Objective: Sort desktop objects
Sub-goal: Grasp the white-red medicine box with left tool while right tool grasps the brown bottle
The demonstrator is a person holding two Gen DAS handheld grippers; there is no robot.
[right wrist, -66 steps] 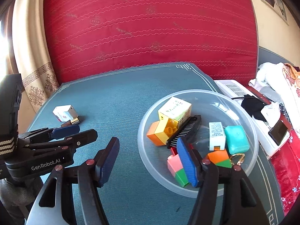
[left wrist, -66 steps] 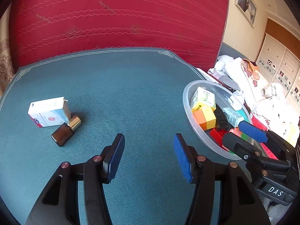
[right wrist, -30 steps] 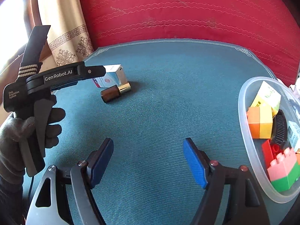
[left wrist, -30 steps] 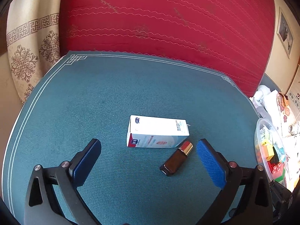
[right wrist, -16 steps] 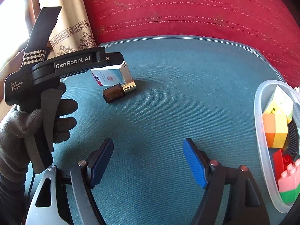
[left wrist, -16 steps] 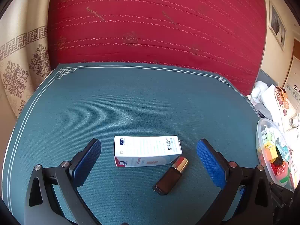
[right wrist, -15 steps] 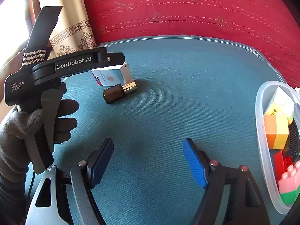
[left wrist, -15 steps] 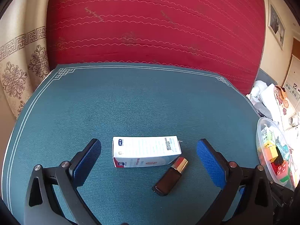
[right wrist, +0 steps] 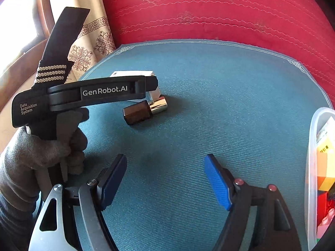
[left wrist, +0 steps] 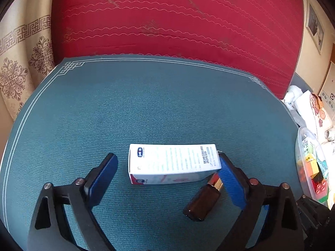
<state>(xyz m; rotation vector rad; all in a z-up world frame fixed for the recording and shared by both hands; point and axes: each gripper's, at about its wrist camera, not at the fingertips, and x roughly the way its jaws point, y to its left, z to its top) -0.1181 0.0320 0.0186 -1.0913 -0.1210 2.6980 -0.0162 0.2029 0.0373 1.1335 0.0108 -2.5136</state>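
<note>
White carton (left wrist: pixel 171 163), barcode end rightward, lies flat mid-mat between the left gripper (left wrist: pixel 167 174) jaws, wide, right pad touching. Amber bottle (left wrist: pixel 202 200), gold cap, alongside. Right gripper (right wrist: pixel 165 179) wide, empty.

We see a red quilted cushion (left wrist: pixel 178 21) behind the teal mat (left wrist: pixel 146 108), a patterned curtain (left wrist: pixel 18 62) at left, and a framed picture (left wrist: pixel 315 28) on the right wall.
</note>
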